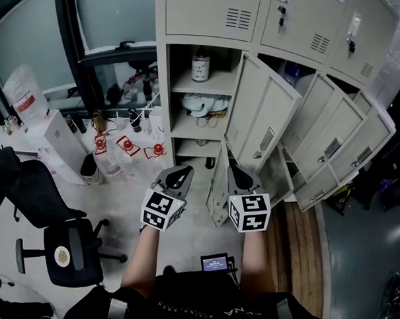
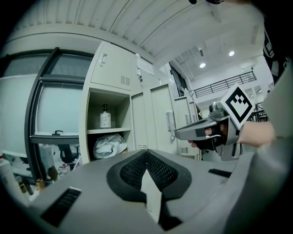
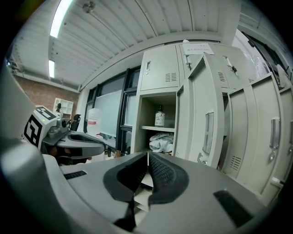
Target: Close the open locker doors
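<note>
Forearms: the person's forearms (image 1: 141, 262) rise from 6 o'clock in the head view, each hand bearing a gripper.
Left gripper (image 1: 184, 169): just left of centre, aimed at the lockers; fingers clenched tip to tip, nothing between them.
Right gripper (image 1: 234, 170): beside it at 3 o'clock; fingers likewise clenched, empty.
Nearest open door (image 1: 264, 122): at 1 o'clock, swung wide outward.
Further open doors (image 1: 330, 138): at 2 o'clock, two more standing ajar side by side.
Open compartment (image 1: 165, 88): at 12 o'clock, shelved.
Bottle (image 1: 200, 64): upright on the top shelf.
Pale bundle (image 1: 204, 104): crumpled on the shelf below.
Upper door (image 1: 213, 14): at 12 o'clock, closed.
Office chair (image 1: 64, 245): at 8 o'clock, on the floor.
Water jug (image 1: 24, 92): at 10 o'clock.
</note>
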Tool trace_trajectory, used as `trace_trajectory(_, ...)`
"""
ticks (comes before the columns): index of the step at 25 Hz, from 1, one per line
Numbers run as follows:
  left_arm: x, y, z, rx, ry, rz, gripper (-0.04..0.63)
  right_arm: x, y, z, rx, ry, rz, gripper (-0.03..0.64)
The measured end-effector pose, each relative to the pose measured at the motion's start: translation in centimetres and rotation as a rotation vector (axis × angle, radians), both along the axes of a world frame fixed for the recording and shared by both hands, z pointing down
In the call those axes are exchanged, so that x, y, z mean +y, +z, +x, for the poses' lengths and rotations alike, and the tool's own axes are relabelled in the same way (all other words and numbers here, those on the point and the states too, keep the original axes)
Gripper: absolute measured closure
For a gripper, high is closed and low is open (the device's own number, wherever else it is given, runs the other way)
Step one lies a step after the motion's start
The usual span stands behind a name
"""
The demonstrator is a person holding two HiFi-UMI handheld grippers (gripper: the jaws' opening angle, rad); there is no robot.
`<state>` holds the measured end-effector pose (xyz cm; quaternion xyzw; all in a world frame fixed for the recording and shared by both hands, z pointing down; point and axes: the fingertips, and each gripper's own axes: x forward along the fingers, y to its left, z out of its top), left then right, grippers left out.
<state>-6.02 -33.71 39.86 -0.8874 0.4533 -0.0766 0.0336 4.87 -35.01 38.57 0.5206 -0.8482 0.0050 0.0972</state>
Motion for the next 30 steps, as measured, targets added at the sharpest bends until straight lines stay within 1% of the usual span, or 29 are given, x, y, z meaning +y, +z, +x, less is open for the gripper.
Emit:
trace_trajectory(5,-0.3,0.0,0.9,-0.008,0.013,-0.004,0.575,-0.4,-0.5,1.8,-0.018,0.026,0.012,0.581)
trace_trajectory(11,-0.9,0.1,3.5,-0.019,0.048,-0.005,0.575,-1.2,-1.5,5.4,-0.052,0.077,0.031,0.581)
trace_trajectory(16,-1.7,-0.1,7.2,-0.028,0.098,0.007,0.575,-1.8,-2.4,8.8,-0.077,0.11,0.056,0.58)
trace_trajectory(21,-2.4,-0.1,11.8,-0.022,0.149,0.012,0.575,-2.5,-2.5,12.1,-0.09,0.107,0.044,0.58)
trace_trajectory(24,-2.9,-0.1,14.3,-0.021,0.172,0.01,0.575,-3.0,-2.7,13.2,-0.104,0.077,0.037,0.578)
trace_trajectory(28,-3.2,-0.2,16.6,-0.012,0.182,0.017,0.574,-3.8,-3.1,13.2,-0.122,-0.004,0.019,0.567)
trace_trajectory(30,-3.4,-0.2,17.4,-0.01,0.181,0.018,0.574,-4.1,-3.5,12.8,-0.139,-0.06,0.005,0.48)
